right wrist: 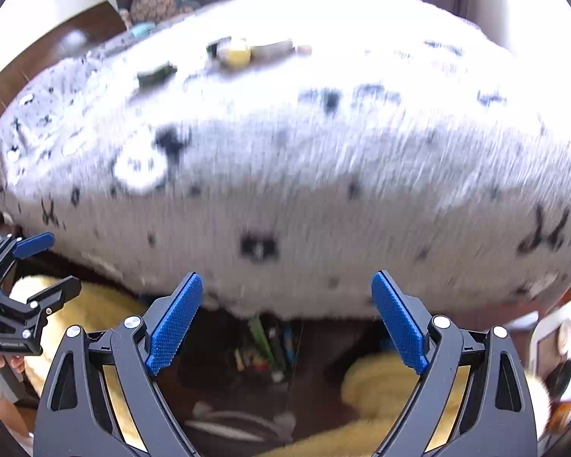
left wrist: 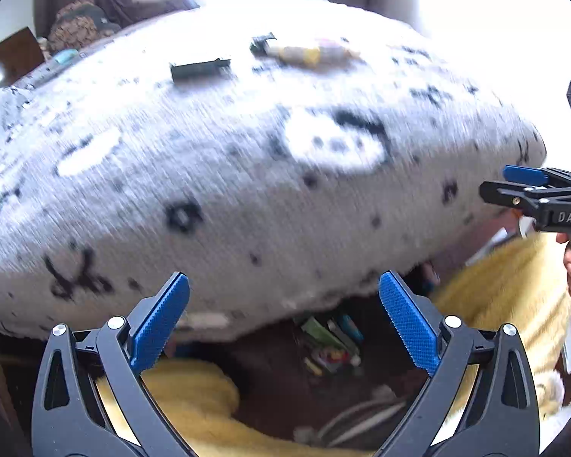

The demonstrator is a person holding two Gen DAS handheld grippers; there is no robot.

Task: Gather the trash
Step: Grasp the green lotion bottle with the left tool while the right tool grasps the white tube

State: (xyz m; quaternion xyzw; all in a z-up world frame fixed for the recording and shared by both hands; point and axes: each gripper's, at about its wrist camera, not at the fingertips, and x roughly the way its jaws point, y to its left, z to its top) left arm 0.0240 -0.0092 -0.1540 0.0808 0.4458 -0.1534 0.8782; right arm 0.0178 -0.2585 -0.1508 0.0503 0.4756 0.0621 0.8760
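Both the left gripper [left wrist: 283, 297] and right gripper [right wrist: 287, 295] hold their jaws released and empty at frame bottom; wrappers [left wrist: 304, 51] lie upper centre on the patterned blanket [left wrist: 247, 160].

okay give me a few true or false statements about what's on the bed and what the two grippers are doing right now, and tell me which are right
1. The left gripper grips a wrapper. False: its jaws stand open and empty.
2. A dark flat item lies on the patterned blanket. True.
3. The right gripper is open. True.
4. The yellowish trash sits between the right jaws. False: it lies far up the blanket.
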